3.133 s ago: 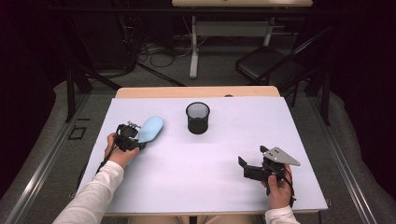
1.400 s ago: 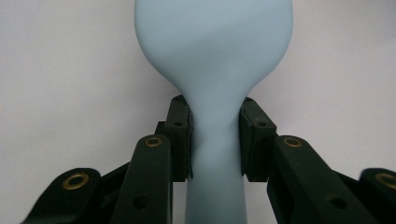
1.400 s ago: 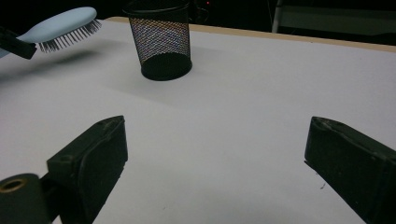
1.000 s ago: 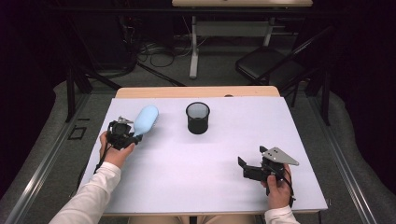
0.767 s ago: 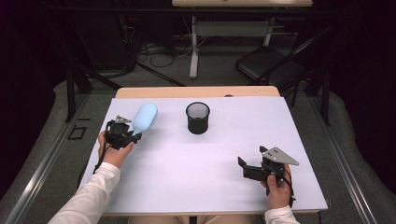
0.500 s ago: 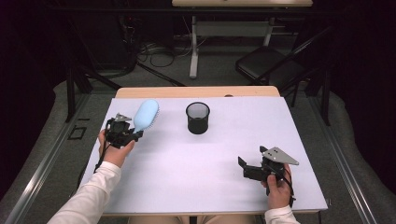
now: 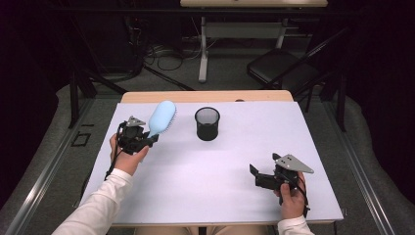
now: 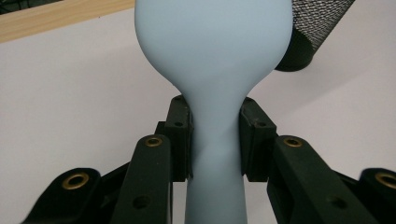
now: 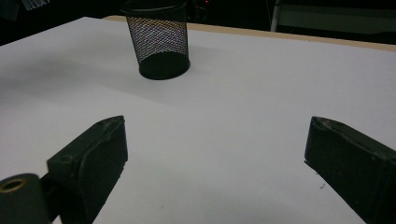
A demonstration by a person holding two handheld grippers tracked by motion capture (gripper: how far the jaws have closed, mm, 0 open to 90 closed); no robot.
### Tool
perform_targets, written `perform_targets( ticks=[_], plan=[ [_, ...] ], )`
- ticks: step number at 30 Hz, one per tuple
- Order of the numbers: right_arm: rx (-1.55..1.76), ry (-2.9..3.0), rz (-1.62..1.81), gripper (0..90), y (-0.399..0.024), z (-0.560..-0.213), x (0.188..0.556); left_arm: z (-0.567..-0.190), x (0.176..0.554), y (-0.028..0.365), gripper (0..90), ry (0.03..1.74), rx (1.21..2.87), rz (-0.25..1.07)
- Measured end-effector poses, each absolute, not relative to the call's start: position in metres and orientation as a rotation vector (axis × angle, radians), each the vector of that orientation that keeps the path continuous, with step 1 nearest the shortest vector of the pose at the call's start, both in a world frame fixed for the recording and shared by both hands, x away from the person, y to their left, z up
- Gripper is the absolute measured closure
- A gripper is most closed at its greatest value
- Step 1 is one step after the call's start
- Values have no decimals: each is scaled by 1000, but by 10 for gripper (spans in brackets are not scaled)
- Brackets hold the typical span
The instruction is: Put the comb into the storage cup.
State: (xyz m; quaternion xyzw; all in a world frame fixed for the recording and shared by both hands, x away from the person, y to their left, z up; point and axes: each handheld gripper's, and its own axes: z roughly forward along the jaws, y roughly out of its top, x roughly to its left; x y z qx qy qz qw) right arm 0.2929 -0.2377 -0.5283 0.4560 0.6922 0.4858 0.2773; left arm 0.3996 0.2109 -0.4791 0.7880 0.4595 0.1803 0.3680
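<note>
**Hairbrush lifted, heading for the mesh cup**

The left gripper has its fingers clamped on the narrow neck of the pale blue hairbrush, one pad on each side of the handle just below where it widens into the head. The brush is clear of the white tabletop, at the left far part of it, head tilted up and away from the person, bristles facing right toward the black mesh cup.

By the look of it, the step in hand is carrying the brush to the cup. The next move calls for swinging it right until it hangs over the rim, then turning it upright so one end goes in. With the grip at the neck, dropping it handle-first would need care.

The cup stands upright near the far middle of the tabletop; through its mesh and open top nothing shows inside.

The right gripper rests at the near right, its fingers spread wide with nothing between them.
</note>
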Motion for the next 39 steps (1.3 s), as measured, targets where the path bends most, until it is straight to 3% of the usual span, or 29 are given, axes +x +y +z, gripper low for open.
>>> perform_targets(
  ticks=[39],
  plan=[
    [1228,1863,1308,53,-238,-529,293,-455,383,161,692,1010,1988,449]
  ],
)
